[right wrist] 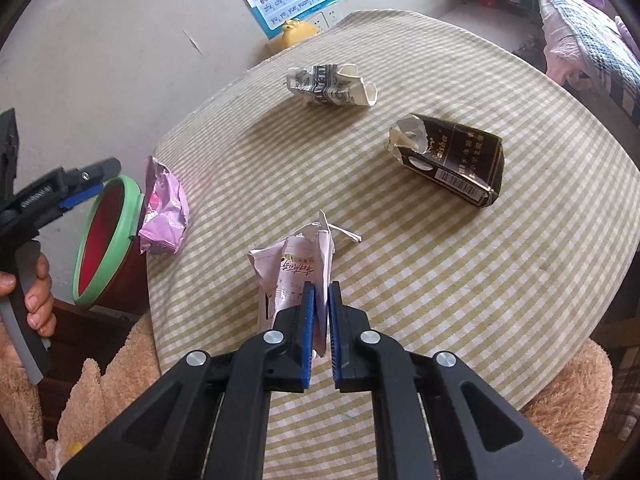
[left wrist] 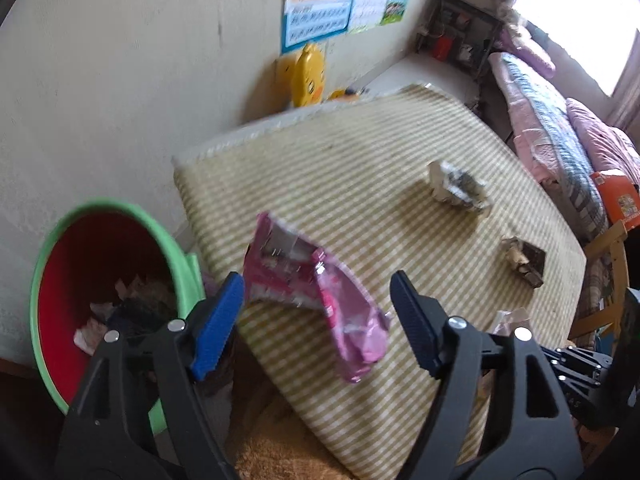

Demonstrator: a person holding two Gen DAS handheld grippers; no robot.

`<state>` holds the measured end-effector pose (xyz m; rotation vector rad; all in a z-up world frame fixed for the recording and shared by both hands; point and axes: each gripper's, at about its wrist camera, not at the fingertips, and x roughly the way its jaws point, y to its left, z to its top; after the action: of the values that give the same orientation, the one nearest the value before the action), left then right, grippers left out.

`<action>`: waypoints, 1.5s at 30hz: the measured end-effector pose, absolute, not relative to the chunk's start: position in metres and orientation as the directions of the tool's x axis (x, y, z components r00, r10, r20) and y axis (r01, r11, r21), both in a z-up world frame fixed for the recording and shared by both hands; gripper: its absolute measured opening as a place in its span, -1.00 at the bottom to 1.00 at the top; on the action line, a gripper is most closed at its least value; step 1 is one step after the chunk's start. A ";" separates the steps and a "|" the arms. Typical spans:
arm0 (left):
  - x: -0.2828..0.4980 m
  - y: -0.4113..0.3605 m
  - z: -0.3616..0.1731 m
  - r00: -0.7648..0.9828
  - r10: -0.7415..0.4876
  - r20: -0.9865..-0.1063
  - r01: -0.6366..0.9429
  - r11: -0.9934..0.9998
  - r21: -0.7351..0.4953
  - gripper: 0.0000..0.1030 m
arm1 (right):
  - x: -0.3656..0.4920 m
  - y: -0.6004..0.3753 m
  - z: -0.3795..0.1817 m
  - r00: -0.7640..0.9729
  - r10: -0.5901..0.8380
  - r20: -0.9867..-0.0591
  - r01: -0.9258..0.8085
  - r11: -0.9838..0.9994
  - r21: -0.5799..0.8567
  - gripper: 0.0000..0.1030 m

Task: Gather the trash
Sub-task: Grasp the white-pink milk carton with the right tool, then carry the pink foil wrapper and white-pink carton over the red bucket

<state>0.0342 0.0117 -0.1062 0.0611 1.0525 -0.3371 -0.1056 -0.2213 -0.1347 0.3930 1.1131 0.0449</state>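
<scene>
Right wrist view shows the right gripper with its blue pads pressed together on the near end of a pale pink paper packet, which lies on the tabletop near its front edge; the packet is thin, creased and printed, so I judge it very light and limp, likely to flop or tear if pulled hard, and best pinched across a flattened fold as here. A glossy pink foil wrapper hangs at the left edge of the tabletop, just beside the green-rimmed bin with its red inside; whether it touches the edge or is in the air I cannot tell; foil of this kind is slick and springy, so a crumpled ridge gives the surest hold. In the left wrist view the left gripper stands with its pads wide apart and nothing pressed between them, the wrapper in front of it. Farther back lie a crumpled white printed paper, soft and crushable, and a torn dark carton, stiffer card with flat sides that suit a grip across its width; the cloth is a yellow-and-white check.
</scene>
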 end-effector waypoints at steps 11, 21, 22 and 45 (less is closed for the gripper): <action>0.032 -0.007 -0.162 0.306 -0.217 -0.927 0.272 0.953 -0.134 -0.59 | -0.103 -0.228 -0.136 0.457 0.274 -0.846 0.185 0.901 0.392 -0.41; 0.026 -0.003 -0.128 0.429 -0.198 -0.881 0.267 0.960 -0.086 -0.93 | -0.102 -0.225 -0.123 0.489 0.271 -0.829 0.184 0.897 0.402 -0.91; 0.025 -0.004 -0.123 0.448 -0.198 -0.872 0.272 0.959 -0.078 -0.94 | -0.101 -0.225 -0.118 0.500 0.270 -0.823 0.183 0.896 0.405 -0.91; 0.024 0.041 -0.069 0.629 -0.154 -0.762 0.203 0.979 -0.030 -0.94 | -0.048 -0.159 -0.063 0.574 0.316 -0.756 0.026 0.915 0.402 -0.91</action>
<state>0.0235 0.0414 -0.0690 0.0602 0.8664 -0.2049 -0.0476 -0.1594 -0.0634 0.3944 0.9505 0.1748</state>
